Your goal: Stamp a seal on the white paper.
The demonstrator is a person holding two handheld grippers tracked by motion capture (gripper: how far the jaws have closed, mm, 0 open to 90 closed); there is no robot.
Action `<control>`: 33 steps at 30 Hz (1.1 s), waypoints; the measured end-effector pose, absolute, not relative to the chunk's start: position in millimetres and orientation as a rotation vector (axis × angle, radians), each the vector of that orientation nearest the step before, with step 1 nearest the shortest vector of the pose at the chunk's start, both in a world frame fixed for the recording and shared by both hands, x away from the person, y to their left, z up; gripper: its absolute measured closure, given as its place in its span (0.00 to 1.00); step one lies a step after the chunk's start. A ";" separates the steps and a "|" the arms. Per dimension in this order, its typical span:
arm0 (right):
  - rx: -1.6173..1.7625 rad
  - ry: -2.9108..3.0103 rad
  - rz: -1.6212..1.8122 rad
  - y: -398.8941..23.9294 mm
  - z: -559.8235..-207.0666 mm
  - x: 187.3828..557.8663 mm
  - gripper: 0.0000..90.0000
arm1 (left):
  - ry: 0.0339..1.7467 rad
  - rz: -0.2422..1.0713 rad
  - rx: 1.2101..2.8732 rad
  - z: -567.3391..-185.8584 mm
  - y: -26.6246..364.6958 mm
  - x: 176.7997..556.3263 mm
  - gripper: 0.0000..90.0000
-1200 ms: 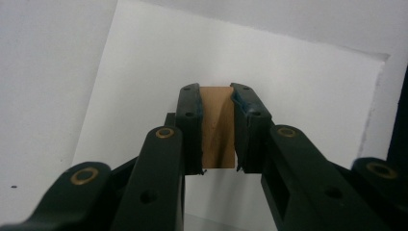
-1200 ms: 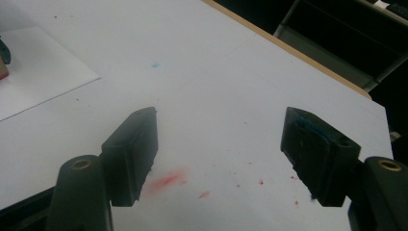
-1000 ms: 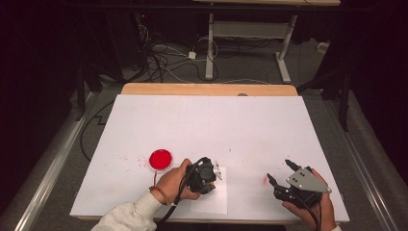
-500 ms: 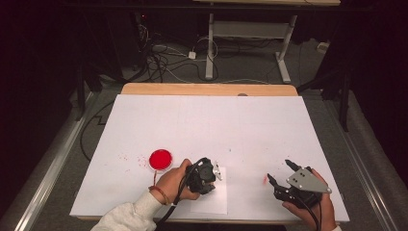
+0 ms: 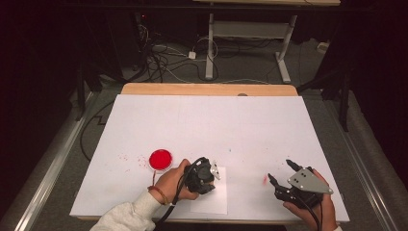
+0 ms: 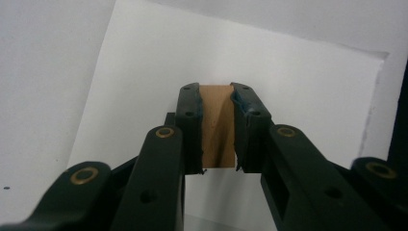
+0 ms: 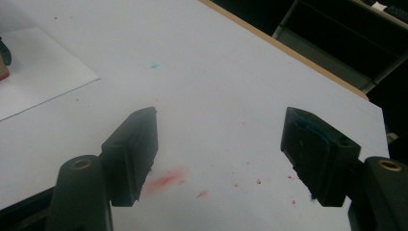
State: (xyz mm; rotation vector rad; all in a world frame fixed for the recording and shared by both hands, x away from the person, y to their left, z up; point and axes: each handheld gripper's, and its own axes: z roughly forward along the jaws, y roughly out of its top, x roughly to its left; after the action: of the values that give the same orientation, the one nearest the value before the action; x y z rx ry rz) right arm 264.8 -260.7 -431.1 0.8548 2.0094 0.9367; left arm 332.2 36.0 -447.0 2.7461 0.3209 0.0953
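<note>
My left gripper (image 5: 211,174) points down at a white sheet of paper (image 5: 214,199) near the table's front edge. In the left gripper view its jaws (image 6: 216,89) are shut on a small brown wooden block (image 6: 217,126) held upright over the sheet (image 6: 298,96); whether the block touches the paper I cannot tell. A round red disc (image 5: 160,159) lies on the table just left of that hand. My right gripper (image 5: 279,169) rests at the front right, open, with nothing between its fingers (image 7: 221,120).
A white board (image 5: 207,120) covers the wooden table. A red smear (image 7: 166,180) and small red specks mark it under the right gripper, and more specks lie near the disc. Cables and a desk frame (image 5: 245,48) stand on the floor beyond.
</note>
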 end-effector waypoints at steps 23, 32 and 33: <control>0.829 2.011 0.909 -257.4 -431.2 263.5 0.33 | 0.321 0.125 2.761 -447.2 33.4 329.4 0.82; 0.823 2.011 0.910 -256.6 -430.9 263.2 0.33 | 0.326 0.139 2.761 -447.6 32.9 328.1 0.82; 0.823 2.011 0.913 -256.5 -430.9 263.2 0.33 | 0.328 0.134 2.760 -447.5 33.2 328.6 0.82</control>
State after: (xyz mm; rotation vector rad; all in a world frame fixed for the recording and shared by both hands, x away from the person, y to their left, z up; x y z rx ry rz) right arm 263.2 -256.5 -430.9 0.8230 2.0112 0.9130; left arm 328.6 33.2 -447.5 2.7598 0.3279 0.1336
